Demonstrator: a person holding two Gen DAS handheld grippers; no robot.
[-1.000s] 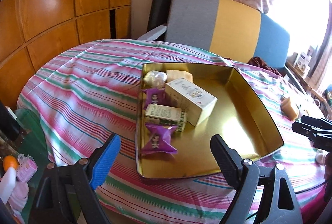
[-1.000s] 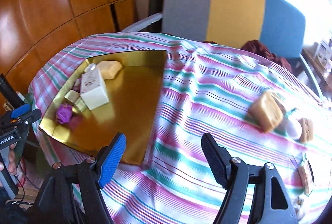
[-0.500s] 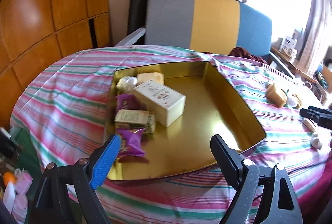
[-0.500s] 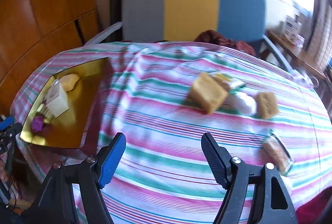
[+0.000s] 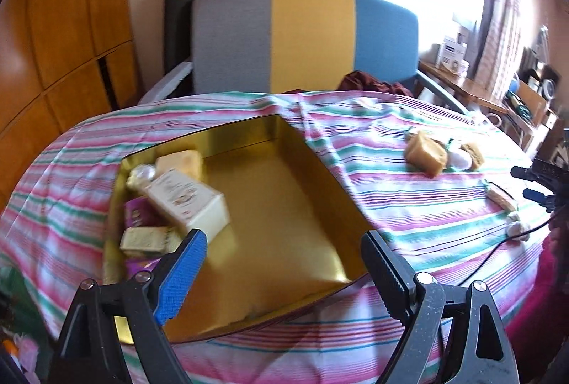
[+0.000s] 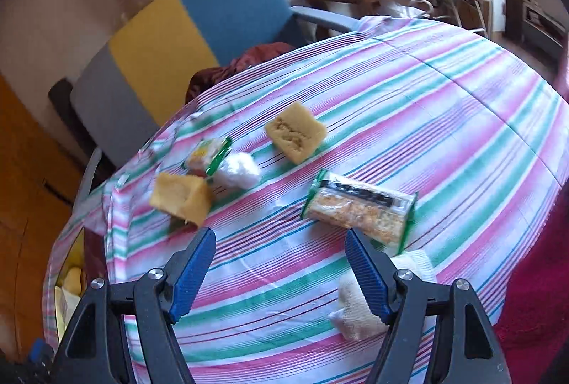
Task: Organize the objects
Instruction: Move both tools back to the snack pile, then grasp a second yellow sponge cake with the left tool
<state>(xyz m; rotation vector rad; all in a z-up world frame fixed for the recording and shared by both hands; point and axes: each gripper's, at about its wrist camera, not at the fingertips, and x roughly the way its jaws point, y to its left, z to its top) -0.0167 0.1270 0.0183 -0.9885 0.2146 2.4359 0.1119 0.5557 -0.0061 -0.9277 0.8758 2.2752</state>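
The gold tray (image 5: 313, 149) on the tabletop (image 6: 426, 106) already holds several packets along its left side. The right gripper (image 6: 279, 268), jaws wide and empty, faces the loose snack bar (image 6: 359, 208) and cakes (image 6: 297, 135). The left gripper (image 5: 282, 261), jaws wide, hovers over the tray.

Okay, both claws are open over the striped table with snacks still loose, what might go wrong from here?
1. The clear-wrapped cracker packet lies askew just ahead of the open right claw; a slanted pinch could crush it or slip off.
2. The white mesh pouch sits near the striped tablecloth edge, partly under one finger; a nudge might knock it off.
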